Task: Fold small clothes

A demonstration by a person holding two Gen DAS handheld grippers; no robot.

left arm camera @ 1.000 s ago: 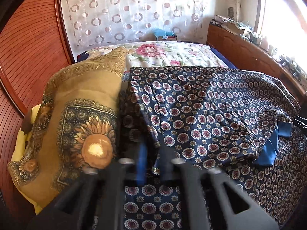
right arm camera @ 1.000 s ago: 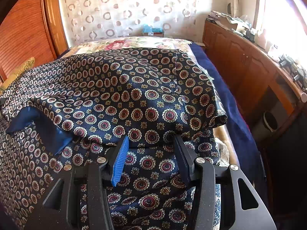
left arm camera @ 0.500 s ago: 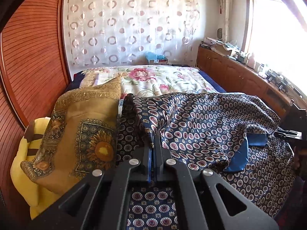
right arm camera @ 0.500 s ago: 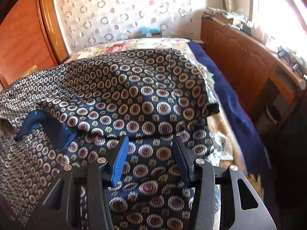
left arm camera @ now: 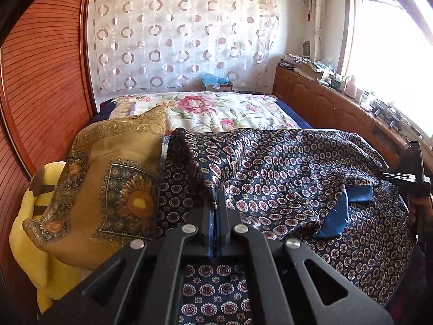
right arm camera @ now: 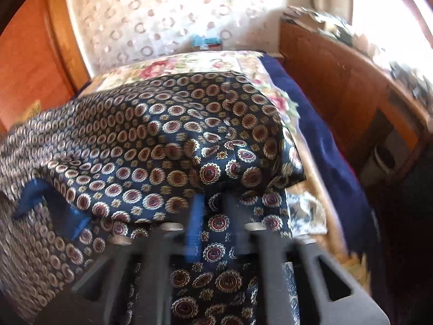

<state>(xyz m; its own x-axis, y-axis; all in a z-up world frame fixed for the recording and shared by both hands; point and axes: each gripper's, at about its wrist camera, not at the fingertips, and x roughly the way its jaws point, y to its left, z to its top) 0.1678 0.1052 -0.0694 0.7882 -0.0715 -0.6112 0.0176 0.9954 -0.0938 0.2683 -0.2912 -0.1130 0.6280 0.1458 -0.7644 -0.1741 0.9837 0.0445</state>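
Floral bedding (left arm camera: 216, 111) lies under a navy garment (left arm camera: 284, 178) printed with red-and-cream medallions, its plain blue lining showing. Left gripper (left arm camera: 215, 203) is clamped on a raised fold. Right gripper (right arm camera: 213, 203) has just been closing on the near hem, blurred.

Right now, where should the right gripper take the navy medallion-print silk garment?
Take the navy medallion-print silk garment at its near right folded edge, coming from the near side. The layers bunch there, where the right gripper has just been closing on it.
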